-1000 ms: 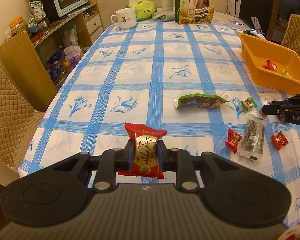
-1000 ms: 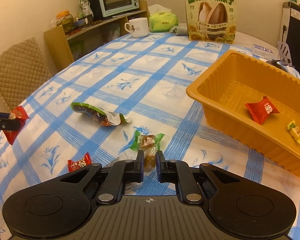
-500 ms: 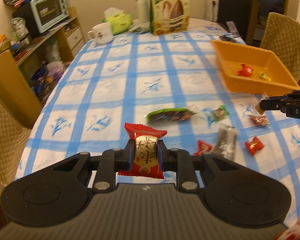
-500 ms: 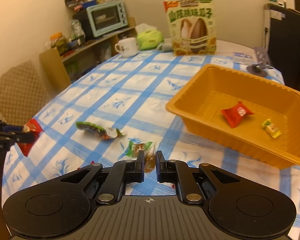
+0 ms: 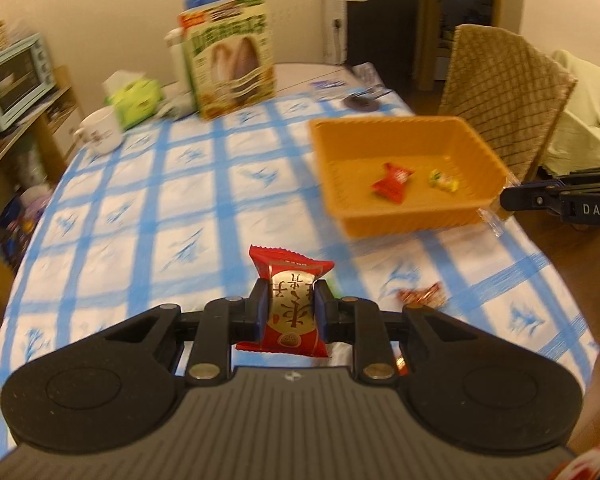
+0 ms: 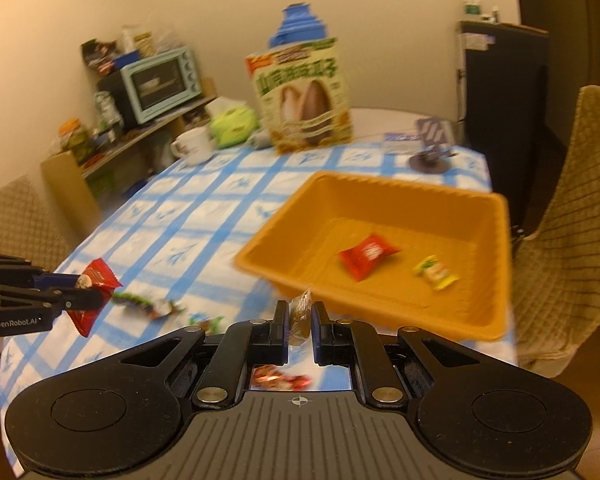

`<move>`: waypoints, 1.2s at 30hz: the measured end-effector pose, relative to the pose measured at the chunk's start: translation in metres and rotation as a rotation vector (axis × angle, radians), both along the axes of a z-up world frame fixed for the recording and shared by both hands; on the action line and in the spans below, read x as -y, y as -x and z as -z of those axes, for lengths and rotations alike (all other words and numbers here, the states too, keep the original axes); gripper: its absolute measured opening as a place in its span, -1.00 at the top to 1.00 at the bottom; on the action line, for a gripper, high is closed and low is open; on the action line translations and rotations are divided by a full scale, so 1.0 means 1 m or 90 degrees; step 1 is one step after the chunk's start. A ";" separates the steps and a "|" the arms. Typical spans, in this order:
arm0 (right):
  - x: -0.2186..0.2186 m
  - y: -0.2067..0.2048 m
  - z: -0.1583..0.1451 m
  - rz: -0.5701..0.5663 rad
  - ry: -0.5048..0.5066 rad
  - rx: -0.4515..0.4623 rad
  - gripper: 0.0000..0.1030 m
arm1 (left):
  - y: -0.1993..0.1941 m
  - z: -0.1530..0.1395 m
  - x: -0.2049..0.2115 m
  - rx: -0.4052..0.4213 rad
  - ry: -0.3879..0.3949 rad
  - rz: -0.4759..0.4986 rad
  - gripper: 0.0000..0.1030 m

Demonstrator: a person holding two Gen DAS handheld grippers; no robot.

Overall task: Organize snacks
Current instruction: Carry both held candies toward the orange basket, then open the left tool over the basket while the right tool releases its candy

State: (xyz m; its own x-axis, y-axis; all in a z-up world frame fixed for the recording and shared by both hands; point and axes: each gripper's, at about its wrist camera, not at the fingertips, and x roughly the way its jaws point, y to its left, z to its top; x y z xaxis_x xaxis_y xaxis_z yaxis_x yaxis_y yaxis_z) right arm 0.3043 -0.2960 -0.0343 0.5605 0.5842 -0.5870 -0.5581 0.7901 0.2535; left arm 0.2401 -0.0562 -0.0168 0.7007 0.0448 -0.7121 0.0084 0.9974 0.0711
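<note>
The checked tablecloth (image 5: 148, 208) lies bare left of the orange tray (image 6: 496, 264), which sits near the table's right edge. The left gripper (image 5: 291, 307) clamps a red snack packet (image 5: 290, 300) above the table; the right gripper (image 6: 300, 320) pinches a clear-wrapped candy (image 6: 300, 314) before the tray's near rim.

The room has plain cream walls (image 6: 228, 4) and warm yellow light. A desk (image 5: 148, 216) with a blue and white checked cloth fills the middle. A wooden shelf (image 6: 72, 184) stands by the wall on the left, with a small pale blue oven (image 6: 160, 82) on top. A chair with a checked tan cover (image 5: 504, 92) sits on the far right side of the desk, and another padded chair (image 6: 16, 224) sits on the left. A tall dark cabinet (image 6: 504, 120) stands in the corner. The floor (image 5: 572, 248) is brown wood.
</note>
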 end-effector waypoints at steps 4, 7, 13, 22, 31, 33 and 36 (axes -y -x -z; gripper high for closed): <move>0.023 -0.015 -0.006 0.026 -0.006 0.007 0.78 | -0.027 -0.006 0.021 0.014 -0.004 0.028 0.58; 0.036 -0.030 -0.009 0.040 -0.009 0.011 0.78 | -0.047 -0.010 0.035 0.025 -0.010 0.044 0.58; 0.050 -0.061 -0.010 0.050 -0.018 0.015 0.78 | -0.091 -0.010 0.050 0.024 -0.017 0.064 0.58; 0.046 -0.113 0.000 0.036 -0.017 0.007 0.78 | -0.160 0.004 0.061 0.005 -0.033 0.073 0.58; 0.038 -0.155 0.016 0.039 -0.016 -0.016 0.78 | -0.209 0.030 0.067 -0.032 -0.042 0.077 0.58; 0.037 -0.162 0.019 0.040 -0.017 -0.022 0.78 | -0.217 0.036 0.068 -0.038 -0.044 0.079 0.58; 0.035 -0.170 0.024 0.040 -0.016 -0.030 0.78 | -0.227 0.043 0.069 -0.048 -0.047 0.081 0.58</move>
State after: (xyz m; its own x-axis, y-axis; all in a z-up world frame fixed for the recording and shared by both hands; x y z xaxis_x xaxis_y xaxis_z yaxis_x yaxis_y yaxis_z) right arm 0.4743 -0.3309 -0.0588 0.5685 0.5636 -0.5993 -0.4944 0.8163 0.2987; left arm 0.4676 -0.1256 -0.0600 0.6493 0.0136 -0.7604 0.1419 0.9801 0.1387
